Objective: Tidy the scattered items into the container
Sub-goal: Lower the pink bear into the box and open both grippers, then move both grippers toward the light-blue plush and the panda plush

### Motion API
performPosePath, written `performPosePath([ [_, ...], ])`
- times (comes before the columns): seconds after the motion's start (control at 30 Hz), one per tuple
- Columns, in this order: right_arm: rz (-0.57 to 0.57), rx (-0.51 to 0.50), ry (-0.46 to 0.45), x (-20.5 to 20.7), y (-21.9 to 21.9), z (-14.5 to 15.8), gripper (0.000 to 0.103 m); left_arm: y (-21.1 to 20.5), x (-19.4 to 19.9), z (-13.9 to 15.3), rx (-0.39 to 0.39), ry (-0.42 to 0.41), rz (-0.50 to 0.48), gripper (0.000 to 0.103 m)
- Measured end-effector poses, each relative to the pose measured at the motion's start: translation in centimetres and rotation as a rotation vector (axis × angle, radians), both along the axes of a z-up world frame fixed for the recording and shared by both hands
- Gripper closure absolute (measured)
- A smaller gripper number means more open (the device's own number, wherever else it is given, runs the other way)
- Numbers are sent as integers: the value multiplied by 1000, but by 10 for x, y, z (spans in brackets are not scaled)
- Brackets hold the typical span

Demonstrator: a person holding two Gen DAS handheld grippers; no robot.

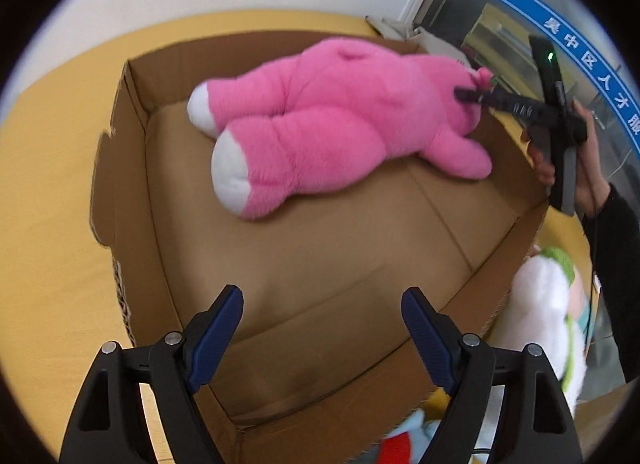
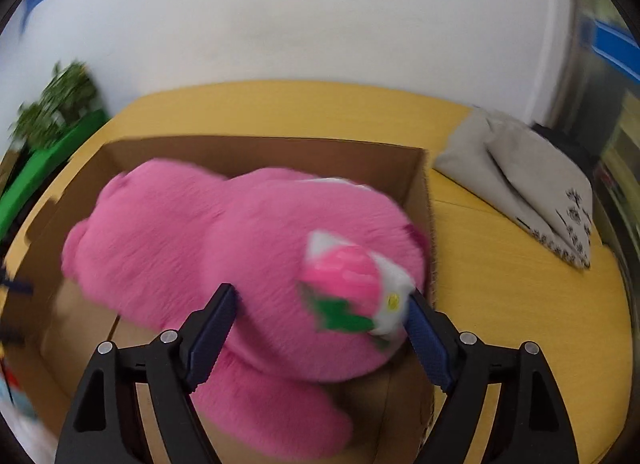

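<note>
- Cardboard box (image 1: 132,200): stands on the yellow worktop (image 1: 48,192).
- Pink plush bear (image 1: 320,120): lies inside the box, against its far wall.
- Right gripper (image 2: 320,312): jaws spread around the bear's head; whether they grip cannot be told.
- Left gripper (image 1: 322,308): above the box's near corner, jaws spread, holding nothing.
- White-and-green plush toy (image 1: 540,304): outside the box, just beside its right wall.

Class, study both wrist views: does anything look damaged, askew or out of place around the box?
Yes. The cardboard box has a torn, ragged edge on its left wall. The pink plush lies face down, partly over the far rim. A white and green plush is outside the box, at its right side.
</note>
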State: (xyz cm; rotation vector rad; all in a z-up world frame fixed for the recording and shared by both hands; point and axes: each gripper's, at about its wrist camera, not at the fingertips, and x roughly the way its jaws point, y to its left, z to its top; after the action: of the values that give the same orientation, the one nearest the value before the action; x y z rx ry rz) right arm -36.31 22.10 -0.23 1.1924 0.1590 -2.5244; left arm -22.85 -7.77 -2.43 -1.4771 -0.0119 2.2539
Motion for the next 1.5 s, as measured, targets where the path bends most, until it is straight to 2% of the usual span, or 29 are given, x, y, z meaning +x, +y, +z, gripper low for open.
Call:
performPosePath([
  [0.07, -25, -21, 6, -2, 3, 2, 16, -1, 0, -5, -37, 7, 2, 22],
  [0.13, 19, -6, -12, 7, 3, 6, 16, -1, 3, -5, -42, 11, -17, 22],
  [0.33, 251, 54, -97, 68, 6, 9, 16, -10, 7, -2, -37, 22, -15, 22],
  [0.37, 260, 60, -112, 75, 7, 5, 16, -10, 6, -2, -42, 24, -16, 22],
  [0.43, 256, 83, -167, 88, 11, -9, 18, -11, 7, -2, -50, 28, -18, 22],
  [0.5, 237, 152, -202, 103, 10, -27, 19, -10, 7, -1, -52, 32, -14, 22],
  [0.6, 191, 137, -207, 118, 12, -29, 24, -13, 13, -1, -47, 27, -11, 22],
  [0.97, 138, 114, -228, 148, 17, -29, 25, -14, 39, -1, -63, 23, -2, 22],
  [1.07, 108, 90, -196, 160, 22, -17, 18, -25, 52, 12, -11, 35, 34, 22],
  [1.13, 95, 49, -153, 172, 27, -1, 12, -36, 69, 31, 18, 78, 59, 22],
  [1.27, 98, -82, -8, 224, 42, 50, 0, -56, 122, 78, 101, 183, 80, 22],
  [1.4, 184, -181, 93, 295, 29, 85, 0, -67, 186, 109, 110, 263, 104, 21],
  [1.5, 267, -225, 134, 343, 1, 89, 0, -71, 218, 102, 117, 259, 125, 21],
])
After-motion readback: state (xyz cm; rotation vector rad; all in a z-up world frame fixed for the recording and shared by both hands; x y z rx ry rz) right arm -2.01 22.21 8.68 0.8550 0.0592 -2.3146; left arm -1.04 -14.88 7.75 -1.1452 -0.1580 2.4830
